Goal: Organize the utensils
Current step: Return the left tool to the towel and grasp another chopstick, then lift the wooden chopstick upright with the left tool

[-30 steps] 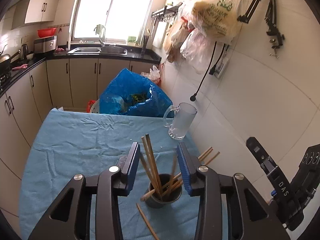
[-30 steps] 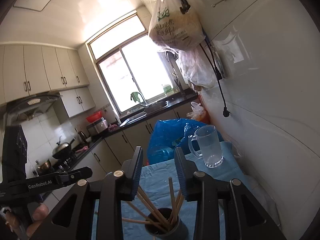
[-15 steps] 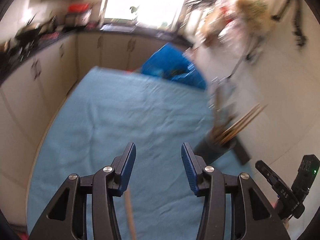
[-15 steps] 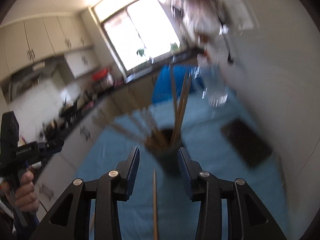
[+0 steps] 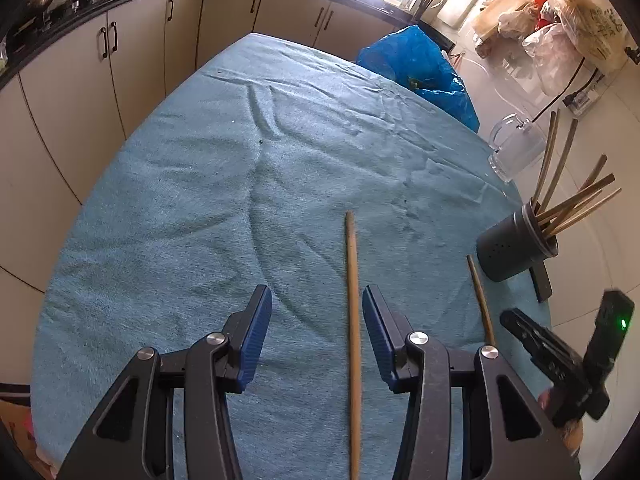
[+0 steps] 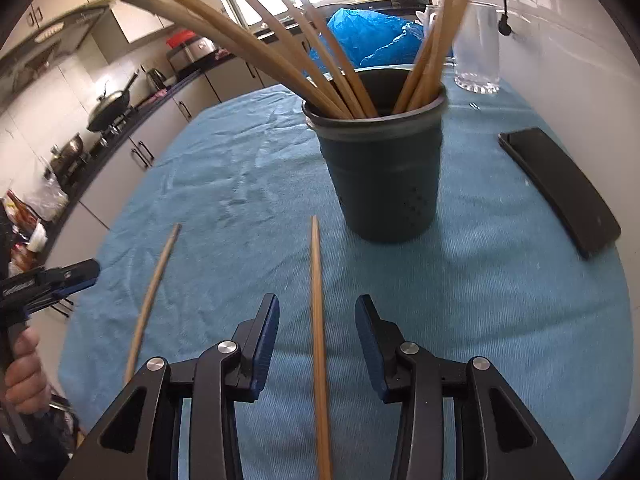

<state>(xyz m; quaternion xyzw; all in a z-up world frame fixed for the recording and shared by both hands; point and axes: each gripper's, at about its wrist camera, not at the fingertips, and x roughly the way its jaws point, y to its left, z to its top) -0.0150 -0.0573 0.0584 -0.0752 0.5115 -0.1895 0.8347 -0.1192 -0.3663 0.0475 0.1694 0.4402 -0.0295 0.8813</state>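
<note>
Two loose chopsticks lie on the cloth, one (image 5: pixel 353 300) between the released left tongs (image 5: pixel 316 334), one (image 6: pixel 319 312) between the released right tongs (image 6: pixel 316 340).

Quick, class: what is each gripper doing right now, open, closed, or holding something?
Left gripper: open, holding nothing; a loose chopstick lies between its jaws.
Right gripper: open, holding nothing; another chopstick lies between its jaws.
</note>
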